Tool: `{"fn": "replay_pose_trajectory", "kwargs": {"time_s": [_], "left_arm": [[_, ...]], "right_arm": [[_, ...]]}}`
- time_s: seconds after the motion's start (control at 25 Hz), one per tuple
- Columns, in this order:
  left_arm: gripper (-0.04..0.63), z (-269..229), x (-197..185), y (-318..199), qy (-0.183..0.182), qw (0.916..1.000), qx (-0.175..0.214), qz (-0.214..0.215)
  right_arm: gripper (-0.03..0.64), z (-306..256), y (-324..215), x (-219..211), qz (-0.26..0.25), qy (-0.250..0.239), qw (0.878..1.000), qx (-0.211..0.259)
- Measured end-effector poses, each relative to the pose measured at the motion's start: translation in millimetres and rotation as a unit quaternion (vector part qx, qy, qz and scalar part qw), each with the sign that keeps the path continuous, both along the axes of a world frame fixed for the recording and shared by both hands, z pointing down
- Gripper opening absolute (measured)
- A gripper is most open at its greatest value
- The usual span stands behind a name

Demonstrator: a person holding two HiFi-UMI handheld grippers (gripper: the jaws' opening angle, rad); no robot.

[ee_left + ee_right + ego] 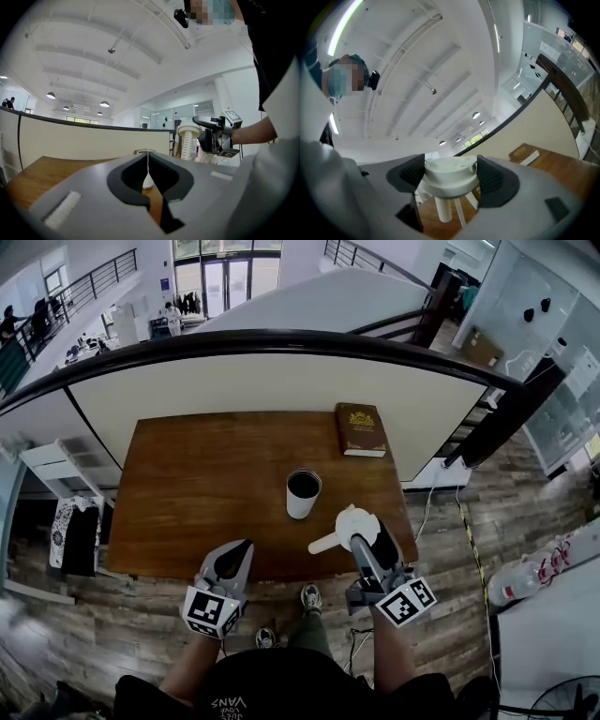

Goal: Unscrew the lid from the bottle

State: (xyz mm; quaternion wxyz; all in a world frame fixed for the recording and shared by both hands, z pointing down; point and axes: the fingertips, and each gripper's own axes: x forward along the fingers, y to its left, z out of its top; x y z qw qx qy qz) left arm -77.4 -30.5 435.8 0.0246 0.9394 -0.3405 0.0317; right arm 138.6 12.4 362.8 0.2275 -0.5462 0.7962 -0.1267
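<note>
on the brown wooden table, near its middle: a white cylindrical bottle, upright, mouth open and dark inside, lid already off. off to the bottle's right and nearer the person, clear of it: a white round plastic lid, with a ribbed white tube sticking out from its underside.

right gripper: pinching that lid by its rim, one dark pad on each side, tube hanging below the jaws. seen from the left gripper view too, lid and tube held up above the tabletop.

left gripper: over the table's near edge, left of the bottle and apart from it, pointing about level. jaws pressed together with nothing between them (only a thin seam where the pads meet), the bottle's rim showing just beyond the tips.

at the table's far right corner, well apart from the bottle: a dark brown hardback book with gold print, lying flat, visible from the right gripper view as well.
</note>
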Motion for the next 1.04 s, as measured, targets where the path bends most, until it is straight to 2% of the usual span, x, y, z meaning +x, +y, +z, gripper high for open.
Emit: {"fn": "replay_pose_trajectory", "kwargs": {"time_s": [0.4, 1.04], "left_arm": [[0.012, 5, -10, 12, 0.002, 1.0, -0.004, 0.005], [0.011, 5, -14, 18, 0.007, 0.9998, -0.01, 0.017]], "right_arm": [[0.348, 16, 15, -17, 0.004, -0.008, 1.0, -0.016], [0.347, 12, 18, -28, 0.006, -0.002, 1.0, -0.021]]}}
